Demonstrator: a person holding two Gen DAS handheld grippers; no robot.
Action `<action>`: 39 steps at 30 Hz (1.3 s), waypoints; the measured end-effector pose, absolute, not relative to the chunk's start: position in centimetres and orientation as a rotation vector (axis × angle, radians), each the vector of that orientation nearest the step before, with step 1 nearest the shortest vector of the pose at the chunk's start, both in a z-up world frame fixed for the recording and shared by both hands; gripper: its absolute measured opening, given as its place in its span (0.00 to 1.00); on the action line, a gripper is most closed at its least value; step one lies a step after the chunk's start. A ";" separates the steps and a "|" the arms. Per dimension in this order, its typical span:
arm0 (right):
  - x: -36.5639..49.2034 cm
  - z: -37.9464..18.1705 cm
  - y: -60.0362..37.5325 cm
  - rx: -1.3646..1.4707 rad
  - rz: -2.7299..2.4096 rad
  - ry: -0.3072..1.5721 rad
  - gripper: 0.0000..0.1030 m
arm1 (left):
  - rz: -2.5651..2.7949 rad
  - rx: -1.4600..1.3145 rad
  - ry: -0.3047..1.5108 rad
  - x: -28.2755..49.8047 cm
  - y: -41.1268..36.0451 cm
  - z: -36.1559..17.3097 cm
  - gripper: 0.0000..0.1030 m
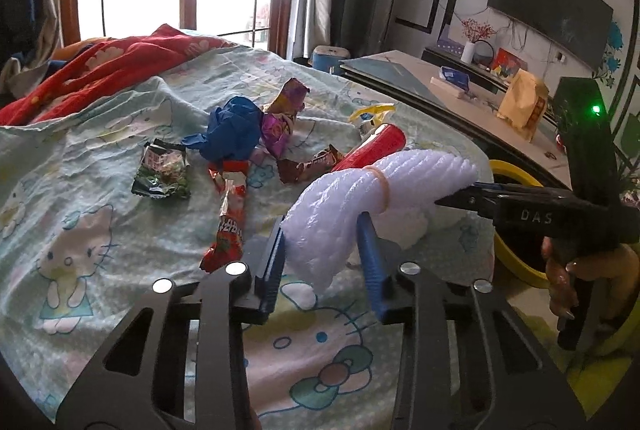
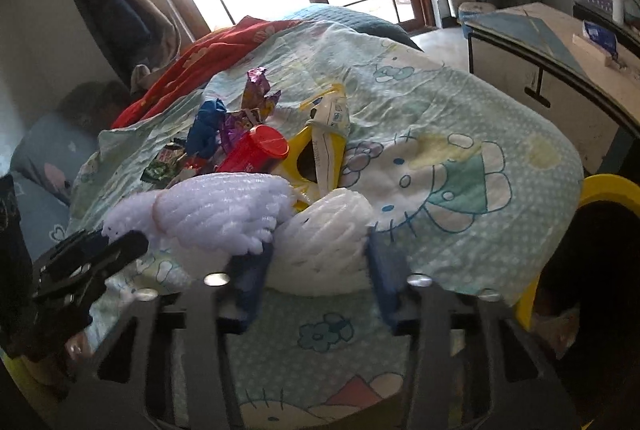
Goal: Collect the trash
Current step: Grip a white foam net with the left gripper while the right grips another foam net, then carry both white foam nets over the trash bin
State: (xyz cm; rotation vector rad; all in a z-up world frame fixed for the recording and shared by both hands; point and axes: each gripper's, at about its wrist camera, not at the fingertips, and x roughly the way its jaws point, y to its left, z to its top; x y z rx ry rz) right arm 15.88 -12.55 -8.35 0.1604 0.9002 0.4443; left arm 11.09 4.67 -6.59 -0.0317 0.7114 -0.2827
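Foam wrap (image 1: 372, 190) between both tongs.

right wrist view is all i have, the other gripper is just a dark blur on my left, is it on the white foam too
observer: yes, the left gripper has the near end of the foam bundle between its blue fingers, and both touch it.
operator: anything behind the foam i cant see
observer: a long red wrapper lies flat on the bed sheet, just left of the left gripper.
operator: any more
observer: a brown wrapper lies beside the red tube.
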 end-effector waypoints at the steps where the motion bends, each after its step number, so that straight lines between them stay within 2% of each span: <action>1: 15.6 -8.2 -12.6 0.157 0.447 0.893 0.28 | -0.285 -0.032 0.708 11.0 4.6 -6.5 0.24; 5: 14.6 -7.5 -12.9 0.144 0.457 0.867 0.19 | -0.290 -0.040 0.686 10.7 4.5 -5.7 0.21; 9: 13.8 -6.9 -13.3 0.147 0.467 0.854 0.17 | -0.288 -0.046 0.656 10.3 4.6 -4.6 0.20; 23: 11.0 -4.1 -13.3 0.103 0.516 0.802 0.17 | -0.277 -0.059 0.586 9.0 4.5 -1.9 0.19; 39: 9.2 -1.0 -17.8 0.136 0.427 0.723 0.17 | -0.295 -0.036 0.547 7.3 2.3 0.0 0.18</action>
